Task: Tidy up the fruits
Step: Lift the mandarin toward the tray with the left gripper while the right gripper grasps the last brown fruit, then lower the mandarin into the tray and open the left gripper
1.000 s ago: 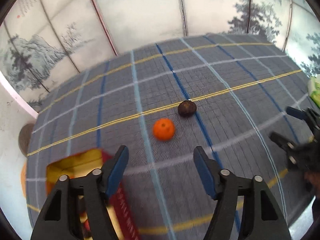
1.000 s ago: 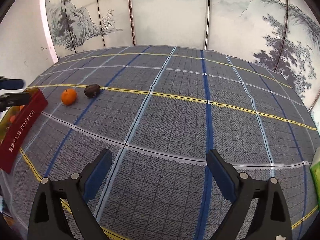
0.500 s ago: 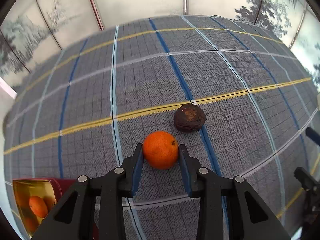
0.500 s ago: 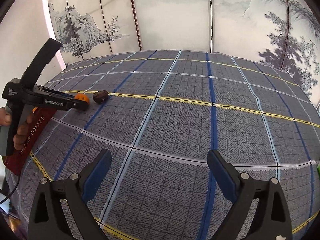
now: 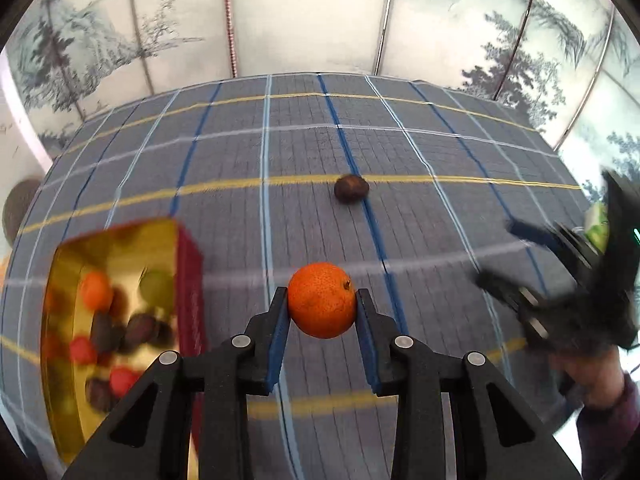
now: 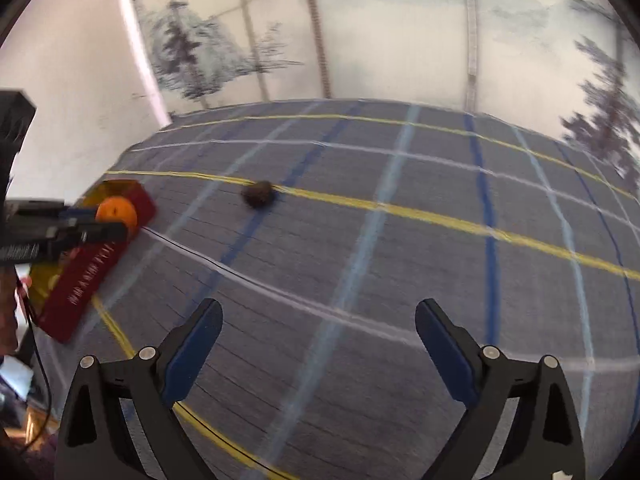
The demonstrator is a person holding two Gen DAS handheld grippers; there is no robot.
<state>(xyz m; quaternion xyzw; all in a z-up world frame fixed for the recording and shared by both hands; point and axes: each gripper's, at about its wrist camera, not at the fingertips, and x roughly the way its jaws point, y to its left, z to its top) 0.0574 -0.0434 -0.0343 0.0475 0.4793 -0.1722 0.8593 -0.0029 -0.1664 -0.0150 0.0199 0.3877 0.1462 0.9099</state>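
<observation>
My left gripper [image 5: 322, 304] is shut on an orange mandarin [image 5: 322, 300] and holds it above the plaid tablecloth, just right of the red and gold tin [image 5: 188, 280]. The tin holds several fruits, orange, red, green and dark. A dark brown wrinkled fruit [image 5: 351, 188] lies on the cloth further away, on a yellow line. In the right wrist view the mandarin [image 6: 116, 210] shows at the left in the left gripper [image 6: 100, 222], over the tin [image 6: 92, 264], with the dark fruit [image 6: 259, 194] beyond. My right gripper [image 6: 318, 336] is open and empty above the cloth.
A grey plaid tablecloth [image 5: 420, 152] covers the table. Painted folding screens [image 5: 304, 16] stand behind it. A green object [image 5: 598, 226] sits at the right edge, behind the right gripper [image 5: 552, 280]. A round brown thing [image 5: 18, 208] lies off the left edge.
My left gripper closed on the mandarin, lifted it and drew back toward the tin. My right gripper swung left, toward the dark fruit, and stayed open.
</observation>
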